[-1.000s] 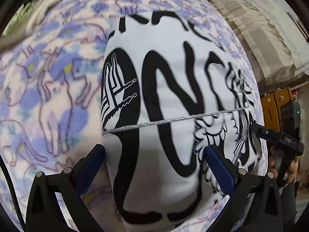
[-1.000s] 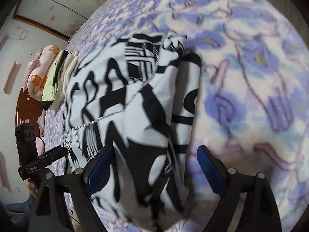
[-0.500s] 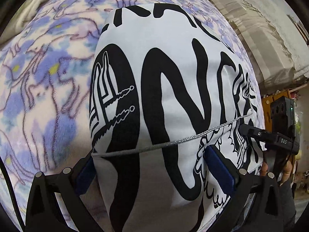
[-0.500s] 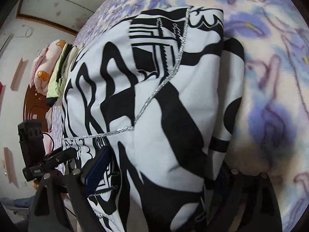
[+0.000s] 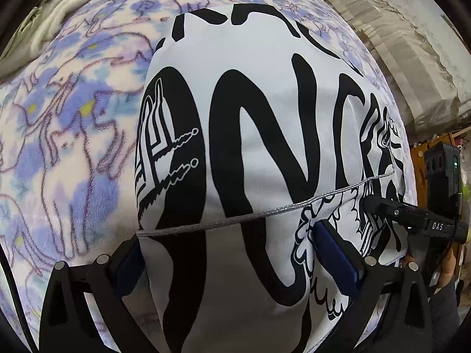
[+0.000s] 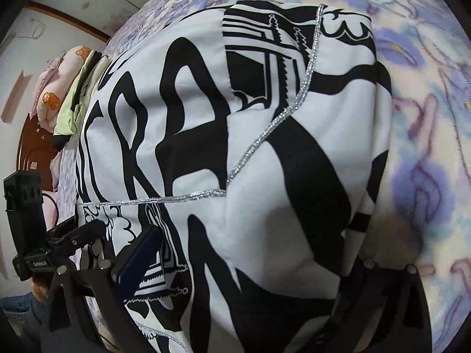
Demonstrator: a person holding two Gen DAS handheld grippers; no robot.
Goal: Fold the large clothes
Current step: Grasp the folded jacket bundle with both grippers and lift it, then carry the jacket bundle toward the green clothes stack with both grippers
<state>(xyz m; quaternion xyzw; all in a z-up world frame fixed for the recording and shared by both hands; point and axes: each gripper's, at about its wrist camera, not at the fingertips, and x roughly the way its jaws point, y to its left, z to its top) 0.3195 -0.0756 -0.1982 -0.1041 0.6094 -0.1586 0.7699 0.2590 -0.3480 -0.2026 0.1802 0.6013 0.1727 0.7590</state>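
A white garment (image 5: pixel 265 117) with bold black lettering and a thin silver trim lies folded on a flowered purple blanket (image 5: pixel 59 147). My left gripper (image 5: pixel 226 235) is open and low over its near end. One blue pad (image 5: pixel 129 261) sits beside the cloth's left edge and the other on top of the print. My right gripper (image 6: pixel 262 244) straddles the garment (image 6: pixel 265 147), its jaws still opening. Its left pad (image 6: pixel 138 253) rests on the cloth, and the fabric hides the right finger. Each gripper shows at the edge of the other's view.
Pink and green bedding (image 6: pixel 59 97) is stacked at the head of the bed by a brown wooden headboard (image 6: pixel 32 153). A pale cloth (image 5: pixel 67 3) lies at the blanket's far left. A beige covered bulk (image 5: pixel 397 44) and an orange cabinet (image 5: pixel 421 158) stand beyond the bed's right side.
Both grippers have sunk closer to the garment, which now fills more of each view. The right jaws have spread wider, and the cloth now covers the right finger.
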